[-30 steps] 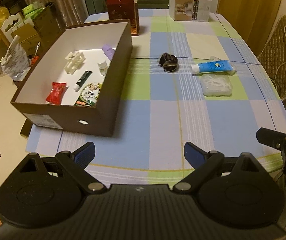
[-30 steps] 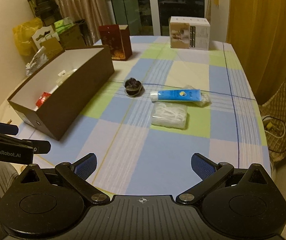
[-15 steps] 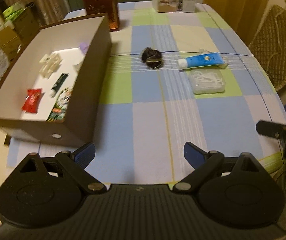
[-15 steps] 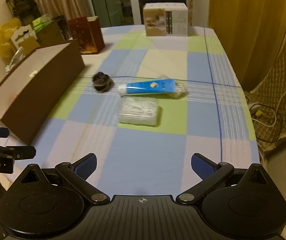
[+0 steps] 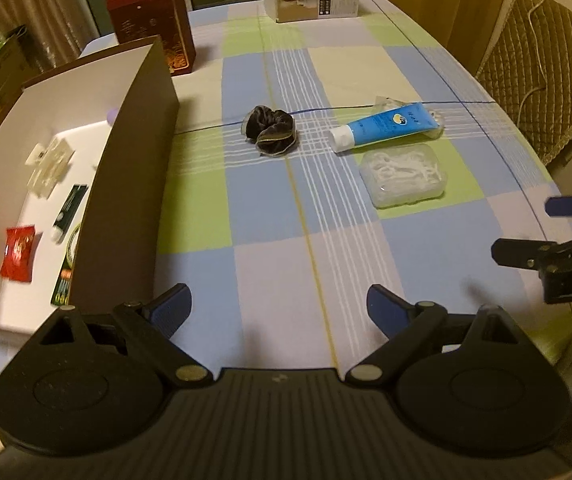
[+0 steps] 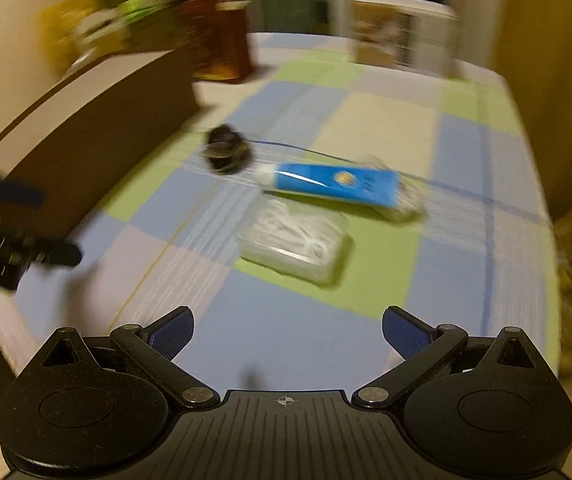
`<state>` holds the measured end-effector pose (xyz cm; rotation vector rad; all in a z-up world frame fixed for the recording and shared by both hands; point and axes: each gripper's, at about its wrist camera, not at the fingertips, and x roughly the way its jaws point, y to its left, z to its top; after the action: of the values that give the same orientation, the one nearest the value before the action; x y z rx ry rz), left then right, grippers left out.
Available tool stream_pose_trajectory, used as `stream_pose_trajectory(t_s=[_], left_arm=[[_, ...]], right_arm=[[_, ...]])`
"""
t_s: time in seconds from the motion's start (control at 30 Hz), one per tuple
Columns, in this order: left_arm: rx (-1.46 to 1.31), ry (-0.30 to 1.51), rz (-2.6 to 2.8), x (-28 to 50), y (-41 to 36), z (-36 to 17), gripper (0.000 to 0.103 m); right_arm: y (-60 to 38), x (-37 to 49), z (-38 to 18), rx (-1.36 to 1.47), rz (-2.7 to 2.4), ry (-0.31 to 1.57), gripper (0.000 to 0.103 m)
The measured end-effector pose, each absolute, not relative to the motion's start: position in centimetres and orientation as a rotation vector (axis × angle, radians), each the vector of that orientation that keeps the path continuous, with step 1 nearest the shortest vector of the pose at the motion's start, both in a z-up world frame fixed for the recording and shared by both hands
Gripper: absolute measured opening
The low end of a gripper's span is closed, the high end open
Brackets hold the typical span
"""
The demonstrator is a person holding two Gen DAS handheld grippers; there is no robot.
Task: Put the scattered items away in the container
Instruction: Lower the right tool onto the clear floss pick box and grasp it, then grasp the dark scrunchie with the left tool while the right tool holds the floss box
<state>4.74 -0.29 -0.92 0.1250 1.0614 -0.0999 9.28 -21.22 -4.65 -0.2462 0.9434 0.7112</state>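
Box point(image 5: 126, 184) contents visible in left view only

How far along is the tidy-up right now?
Partly done: the brown box already holds a red packet and white clip. Both the left gripper and right gripper are open and empty. Left: scrunchie, blue tube, clear case.

My left gripper point(image 5: 279, 307) and right gripper point(image 6: 287, 327): black bodies, round silver screws, blue ribbed fingertips point(image 5: 382, 307), white crosshair mark.
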Motion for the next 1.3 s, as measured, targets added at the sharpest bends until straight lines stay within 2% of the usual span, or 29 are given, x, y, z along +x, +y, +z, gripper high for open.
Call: stream_pose_trajectory(t_s=[0.17,0.53,0.57,0.73,1.17,1.3], left_arm=[[0.143,1.067,-0.109,6.6,-0.1,-1.6,0.093],[0.116,1.097,-0.094,7.5,0.7,-2.8,0.093],[0.118,1.101,-0.094,7.5,0.7,-2.9,0.093],[0.125,1.105,-0.094,7.7,1.0,-3.1,0.093],[0.110,1.116,-0.110,9.4,0.6,-4.1,0.090],[0.113,1.116,-0.119,10.0,0.2,-4.4,0.090]], right_arm=[[-19.8,12.6,-6.0,-0.481,0.879,0.891,0.103],[-15.7,17.1,-9.2,-0.679,1.063,0.866,0.101],[-15.6,17.3,-9.4,-0.674,1.070,0.871,0.083],[-15.8,17.3,-10.0,-0.627,1.060,0.933,0.060],[-17.6,13.4,-9.5,-0.563,0.912,1.077,0.059],[-18.0,12.9,-9.6,-0.540,0.857,1.068,0.059]])
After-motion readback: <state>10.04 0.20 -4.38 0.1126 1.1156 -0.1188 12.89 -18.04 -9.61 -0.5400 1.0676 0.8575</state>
